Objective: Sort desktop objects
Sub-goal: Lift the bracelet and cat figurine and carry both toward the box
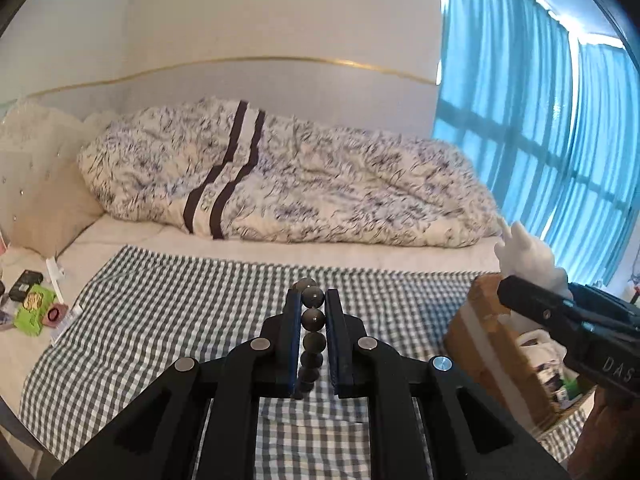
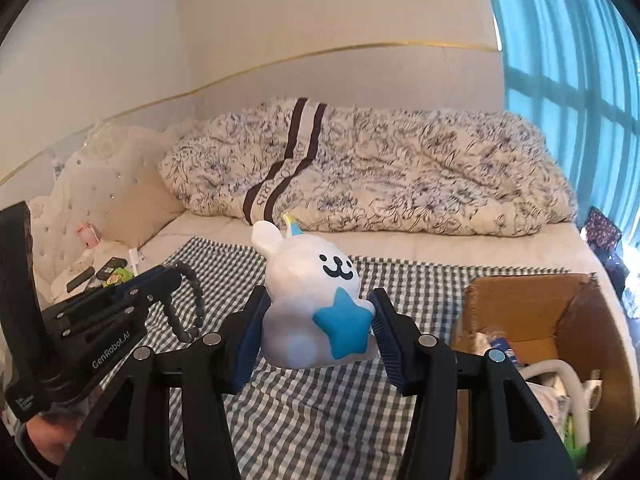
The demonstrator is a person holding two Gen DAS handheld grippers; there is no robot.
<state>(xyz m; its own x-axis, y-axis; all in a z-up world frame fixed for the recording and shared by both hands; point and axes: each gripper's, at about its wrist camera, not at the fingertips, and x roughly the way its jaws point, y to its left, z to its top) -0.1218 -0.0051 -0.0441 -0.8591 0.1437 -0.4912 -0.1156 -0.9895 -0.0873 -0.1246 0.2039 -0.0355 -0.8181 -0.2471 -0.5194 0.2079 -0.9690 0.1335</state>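
My left gripper (image 1: 313, 300) is shut on a bracelet of dark round beads (image 1: 313, 318), held above the grey-checked cloth (image 1: 168, 312). In the right wrist view the same bracelet (image 2: 188, 304) hangs as a loop from that left gripper (image 2: 172, 276) at the left. My right gripper (image 2: 318, 306) is shut on a white bunny toy with a blue star (image 2: 316, 300), gripped at its sides and lifted over the cloth (image 2: 320, 408). The left wrist view shows the toy's white back (image 1: 528, 256) poking out of the right gripper (image 1: 508, 290) above the cardboard box (image 1: 492, 332).
An open cardboard box (image 2: 520, 300) with several items inside stands at the right on the cloth. A rumpled patterned duvet (image 1: 288, 184) lies across the bed behind. Small items, including a green packet (image 1: 34, 308), sit at the left by the pillow. Blue curtains (image 1: 540, 120) hang at the right.
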